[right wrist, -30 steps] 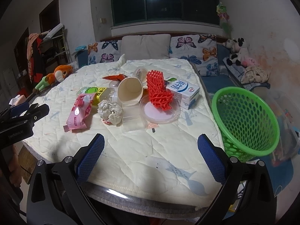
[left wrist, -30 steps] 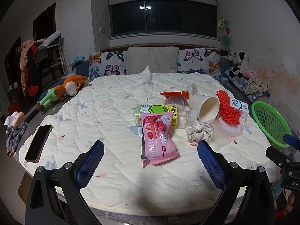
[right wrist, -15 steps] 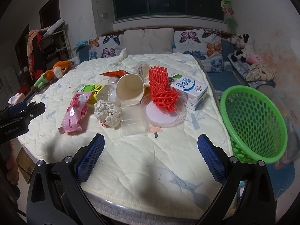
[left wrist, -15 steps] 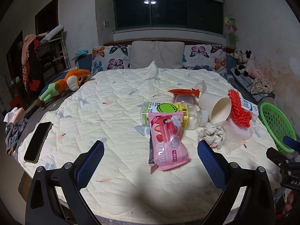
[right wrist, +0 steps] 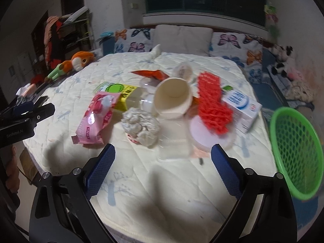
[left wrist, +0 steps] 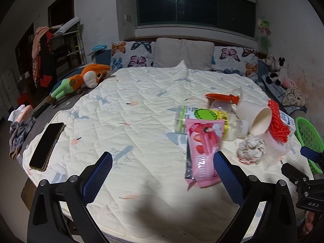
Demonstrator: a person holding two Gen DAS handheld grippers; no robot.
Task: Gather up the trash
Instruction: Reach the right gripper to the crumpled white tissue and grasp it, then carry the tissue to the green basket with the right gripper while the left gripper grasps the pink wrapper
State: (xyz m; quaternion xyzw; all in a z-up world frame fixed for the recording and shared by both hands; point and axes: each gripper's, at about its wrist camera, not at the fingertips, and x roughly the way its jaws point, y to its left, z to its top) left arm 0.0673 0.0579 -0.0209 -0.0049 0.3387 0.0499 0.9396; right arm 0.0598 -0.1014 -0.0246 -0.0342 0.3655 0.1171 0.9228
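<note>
Hovering right gripper (right wrist: 161,162) (fingers apart); crumpled paper (right wrist: 140,126) fronting paper cup (right wrist: 174,98).

Dark window (left wrist: 194,8) reflecting ceiling lamp, white walls, bed (left wrist: 141,105) with quilted cover, butterfly pillows (left wrist: 131,55), cluttered shelf rack (left wrist: 66,44) at left.

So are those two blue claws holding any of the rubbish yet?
No, nothing is held. The left gripper and the right gripper are both open above the bed, short of the pink snack wrapper and crumpled paper.
</note>
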